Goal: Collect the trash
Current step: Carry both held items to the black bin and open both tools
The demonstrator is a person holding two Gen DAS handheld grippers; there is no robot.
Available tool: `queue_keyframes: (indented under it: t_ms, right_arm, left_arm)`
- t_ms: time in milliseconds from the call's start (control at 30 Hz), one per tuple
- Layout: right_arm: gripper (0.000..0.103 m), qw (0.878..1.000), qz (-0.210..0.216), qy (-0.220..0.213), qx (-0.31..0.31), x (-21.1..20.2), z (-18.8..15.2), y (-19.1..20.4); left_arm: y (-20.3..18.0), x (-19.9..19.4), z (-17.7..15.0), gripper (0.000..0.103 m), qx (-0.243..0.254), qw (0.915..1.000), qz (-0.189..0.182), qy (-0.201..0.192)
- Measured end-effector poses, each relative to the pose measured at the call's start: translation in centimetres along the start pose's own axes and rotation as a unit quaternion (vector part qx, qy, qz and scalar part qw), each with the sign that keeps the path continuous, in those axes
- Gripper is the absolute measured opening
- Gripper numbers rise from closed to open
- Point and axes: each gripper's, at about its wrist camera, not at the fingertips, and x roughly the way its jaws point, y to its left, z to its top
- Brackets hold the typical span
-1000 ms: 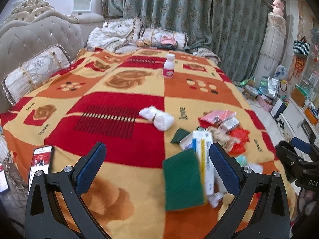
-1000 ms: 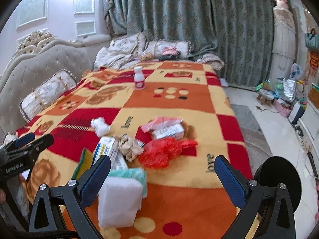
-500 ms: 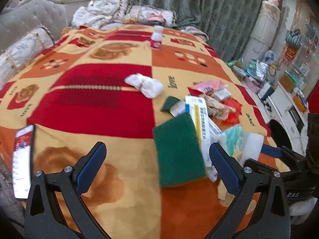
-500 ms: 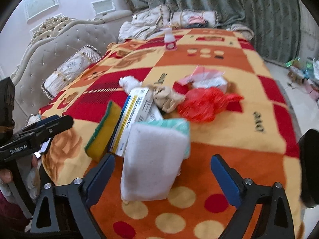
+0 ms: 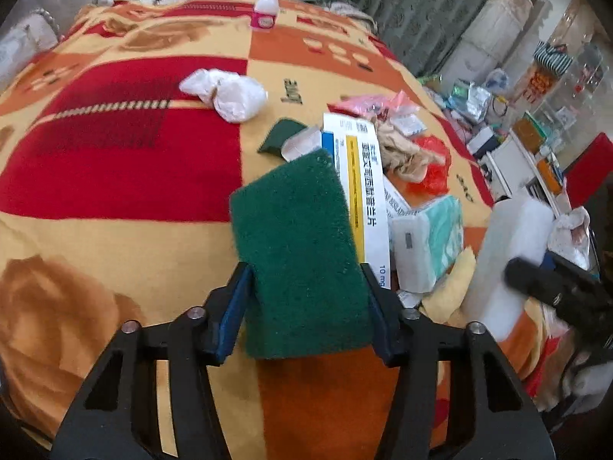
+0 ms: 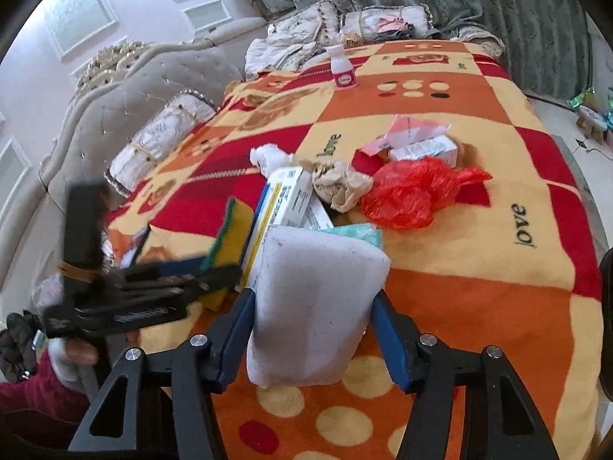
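Both grippers have been closed down since the earlier frames: wide apart before, now clamped on objects. Left gripper (image 5: 306, 287) is pinched on the green scouring sponge (image 5: 299, 253), blue pads touching both side edges near its 6 o'clock end. Right gripper (image 6: 312, 322) is squeezed on the white foam block (image 6: 314, 303), visibly compressed between the pads.

Risks, as judged:
- Sponge is held only at its near end; sag or slip on lift is likely.
- Medicine box (image 5: 360, 191) lies against the sponge at 3 o'clock and could be dragged along.
- Foam block may spring out if the squeeze is eased.
- The two grippers are near each other at the blanket (image 5: 115, 161) edge; a clash on lift is possible.

Pose: both are held low, pointed toward 12 o'clock across the bed, roughly level. Remaining trash, red plastic bag (image 6: 413, 191) and crumpled paper (image 6: 337, 184), is left at 12 to 1 o'clock of the right gripper.
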Motion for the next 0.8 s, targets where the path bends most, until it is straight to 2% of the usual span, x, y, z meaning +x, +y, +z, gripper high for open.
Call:
queue_keyframes:
  t_ms: [67,100,167,300,467,800]
  right_arm:
    - [0.059,1.0,-0.004,-0.014,0.002,-1.1,0.4,-0.3]
    - [0.059,1.0,-0.008,-0.019,0.003,-1.6,0.6,-0.5]
    - [0.059,0.999,-0.019,-0.031,0.004,-2.6,1.1,-1.1]
    - [0.059,0.998,-0.033,-0.046,0.007,-3.8,1.7,-2.1]
    - [0.059,0.997,-0.044,-0.056,0.018,-4.7,1.7,-3.3]
    - [0.059,0.993,-0.083,-0.079,0.043,-7.8,0.9,-7.1]
  left_arm:
    - [0.0,-0.7,0.1,0.042,0.004,1.0,0.001,-0.003]
    - [0.0,-1.1,0.1,0.034,0.004,1.0,0.001,-0.006]
    - [-0.1,-1.8,0.4,0.028,0.006,0.9999,0.007,-0.014]
    - [-0.9,-3.7,1.4,0.026,0.017,0.9992,0.009,-0.036]
    - [-3.2,-5.4,2.5,0.025,0.038,0.9976,-0.01,-0.057]
    - [-13.0,-3.6,4.9,0.025,0.109,0.9899,-0.076,-0.049]
